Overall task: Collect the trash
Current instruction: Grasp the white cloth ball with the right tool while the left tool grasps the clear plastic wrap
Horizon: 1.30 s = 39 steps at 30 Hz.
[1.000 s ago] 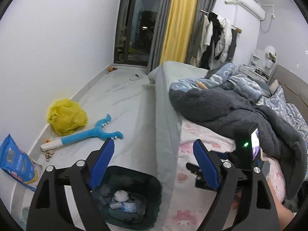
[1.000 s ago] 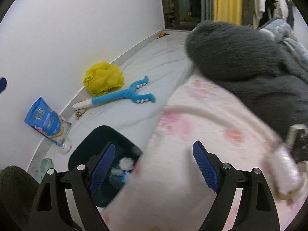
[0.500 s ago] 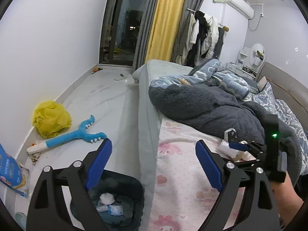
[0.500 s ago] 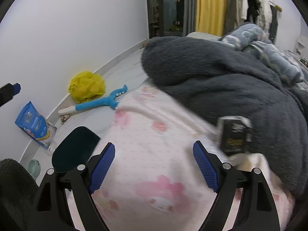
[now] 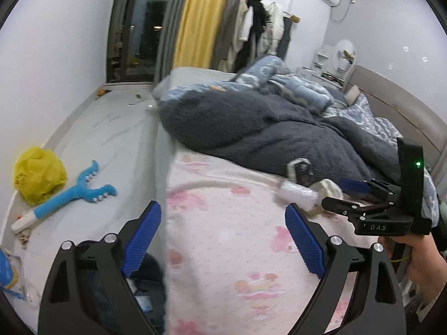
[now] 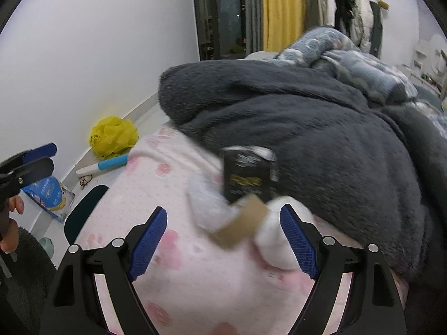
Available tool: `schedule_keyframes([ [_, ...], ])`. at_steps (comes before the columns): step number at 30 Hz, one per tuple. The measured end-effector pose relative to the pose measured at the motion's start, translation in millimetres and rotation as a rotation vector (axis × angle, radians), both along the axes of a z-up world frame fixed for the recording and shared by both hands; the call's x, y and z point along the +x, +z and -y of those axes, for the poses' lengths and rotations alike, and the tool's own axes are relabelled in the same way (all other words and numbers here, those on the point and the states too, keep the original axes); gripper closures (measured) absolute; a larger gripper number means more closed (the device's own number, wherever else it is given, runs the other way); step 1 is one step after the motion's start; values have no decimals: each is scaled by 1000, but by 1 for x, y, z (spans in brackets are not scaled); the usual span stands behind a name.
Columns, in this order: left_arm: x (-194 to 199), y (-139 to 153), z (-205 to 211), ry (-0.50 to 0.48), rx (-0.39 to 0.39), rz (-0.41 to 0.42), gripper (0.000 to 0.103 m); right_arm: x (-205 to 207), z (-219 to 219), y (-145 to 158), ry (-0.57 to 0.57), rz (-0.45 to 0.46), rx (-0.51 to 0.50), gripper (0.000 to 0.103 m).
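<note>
Trash lies on the pink bed sheet (image 6: 156, 195) against a dark grey blanket (image 6: 321, 128): a black box (image 6: 247, 178), a brown cardboard piece (image 6: 240, 227) and crumpled white tissue (image 6: 208, 206). My right gripper (image 6: 223, 241) is open, its jaws either side of this pile; it also shows in the left wrist view (image 5: 339, 192), beside the white tissue (image 5: 296, 196). My left gripper (image 5: 223, 240) is open and empty above the bed's edge. A dark bin (image 5: 145, 284) with trash inside stands on the floor below it.
On the floor by the wall lie a yellow bag (image 5: 39, 174), a blue and white toy (image 5: 72, 195) and a blue packet (image 6: 47, 192). The bin's rim (image 6: 83, 209) shows beside the bed. Blue bedding (image 5: 279, 81) is heaped further along.
Both grippers have moved over the bed toward the trash pile. The right gripper now straddles the box, cardboard and tissue. The bin has slid under the left gripper.
</note>
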<state>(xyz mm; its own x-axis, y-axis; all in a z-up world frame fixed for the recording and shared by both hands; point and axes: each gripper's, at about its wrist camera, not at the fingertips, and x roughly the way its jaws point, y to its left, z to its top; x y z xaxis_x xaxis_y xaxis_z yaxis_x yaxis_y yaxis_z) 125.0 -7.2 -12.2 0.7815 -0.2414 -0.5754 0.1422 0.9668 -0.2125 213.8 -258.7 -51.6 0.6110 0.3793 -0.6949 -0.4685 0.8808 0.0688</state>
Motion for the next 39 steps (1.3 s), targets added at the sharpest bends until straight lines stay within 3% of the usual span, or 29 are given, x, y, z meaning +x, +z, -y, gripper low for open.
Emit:
schedule_keyframes([
  [8, 28, -12, 34, -79, -54, -29, 11, 3, 43, -8, 27, -24, 17, 19],
  [14, 55, -24, 58, -131, -113, -75, 11, 8, 49, -16, 44, -29, -3, 19],
  [20, 83, -40, 70, -150, -200, -184, 12, 19, 35, -31, 47, -39, -67, 19],
  [24, 96, -51, 74, -148, -250, -262, 19, 21, 27, -39, 48, -30, -125, 20],
  [27, 99, -54, 78, -151, -264, -298, 24, 24, 26, -44, 37, -28, -143, 24],
  [31, 107, -58, 81, -147, -340, -347, 24, 28, 25, -45, 33, -29, -151, 28],
  [36, 115, -64, 85, -123, -396, -404, 24, 31, 25, -50, 33, -51, -157, 46],
  [39, 119, -67, 84, -106, -398, -417, 32, 30, 28, -49, 31, -56, -148, 55],
])
